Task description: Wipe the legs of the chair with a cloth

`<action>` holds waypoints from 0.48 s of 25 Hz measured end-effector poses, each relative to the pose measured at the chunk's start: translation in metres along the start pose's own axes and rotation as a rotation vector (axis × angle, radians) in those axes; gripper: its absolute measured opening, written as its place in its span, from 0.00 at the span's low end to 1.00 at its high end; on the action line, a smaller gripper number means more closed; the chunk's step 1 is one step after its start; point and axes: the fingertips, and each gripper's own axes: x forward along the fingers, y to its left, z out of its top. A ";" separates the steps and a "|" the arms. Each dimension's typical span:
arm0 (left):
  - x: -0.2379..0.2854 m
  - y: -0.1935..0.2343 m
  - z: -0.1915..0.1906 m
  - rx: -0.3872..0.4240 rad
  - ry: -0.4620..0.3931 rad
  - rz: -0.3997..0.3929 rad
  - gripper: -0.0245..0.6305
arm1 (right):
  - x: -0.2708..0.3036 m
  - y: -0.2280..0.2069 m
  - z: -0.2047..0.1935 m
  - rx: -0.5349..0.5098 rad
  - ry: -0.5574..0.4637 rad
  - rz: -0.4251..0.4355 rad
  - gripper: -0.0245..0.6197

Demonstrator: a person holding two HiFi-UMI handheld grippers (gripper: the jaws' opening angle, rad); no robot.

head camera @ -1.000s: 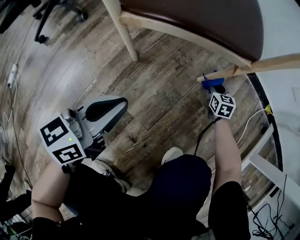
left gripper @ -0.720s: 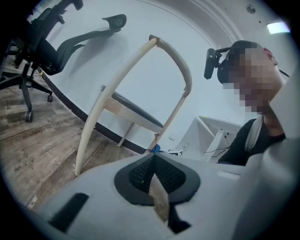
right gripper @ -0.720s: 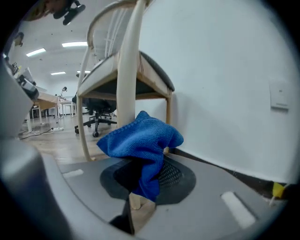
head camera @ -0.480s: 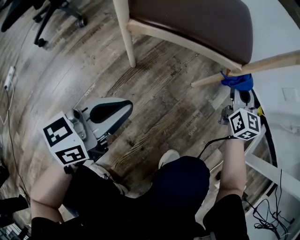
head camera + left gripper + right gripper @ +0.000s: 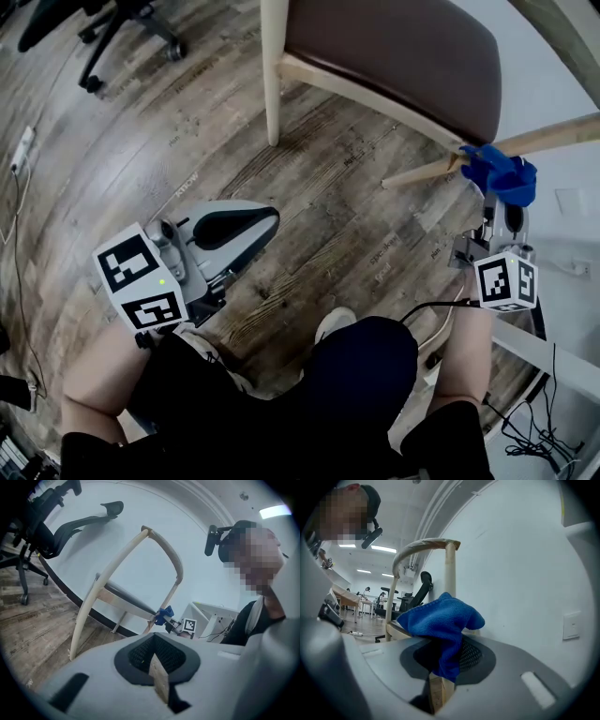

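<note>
The chair has a brown seat (image 5: 394, 47) and pale wooden legs. One leg (image 5: 272, 75) stands at the upper middle of the head view. Another leg (image 5: 422, 172) slants across the right. A blue cloth (image 5: 502, 173) is wrapped on that slanted leg close under the seat, and my right gripper (image 5: 502, 195) is shut on it. In the right gripper view the cloth (image 5: 440, 618) bulges out of the right gripper (image 5: 445, 660), with the chair back (image 5: 422, 545) behind. My left gripper (image 5: 246, 223) hangs low at the left, away from the chair, shut with nothing in it. The left gripper view shows the left gripper (image 5: 157, 667), the cloth (image 5: 164, 615) and a chair leg (image 5: 86, 616).
An office chair base (image 5: 122, 28) stands at the top left. A power strip (image 5: 23, 145) lies by the left edge. A white wall (image 5: 562, 56) runs close behind the chair. White furniture bars (image 5: 553, 352) and cables (image 5: 553, 422) crowd the lower right. My shoe (image 5: 337, 323) rests on the wood floor.
My right gripper has slid the blue cloth along the slanted leg, from near its foot up to just under the seat. The left gripper has hardly moved.
</note>
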 end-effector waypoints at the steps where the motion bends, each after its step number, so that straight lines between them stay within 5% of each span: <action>1: -0.002 0.000 0.000 -0.001 -0.003 0.002 0.04 | 0.001 0.004 0.006 -0.001 -0.007 0.004 0.16; 12: -0.006 -0.007 0.010 -0.033 -0.034 -0.006 0.04 | 0.007 0.011 0.140 -0.144 -0.115 -0.001 0.17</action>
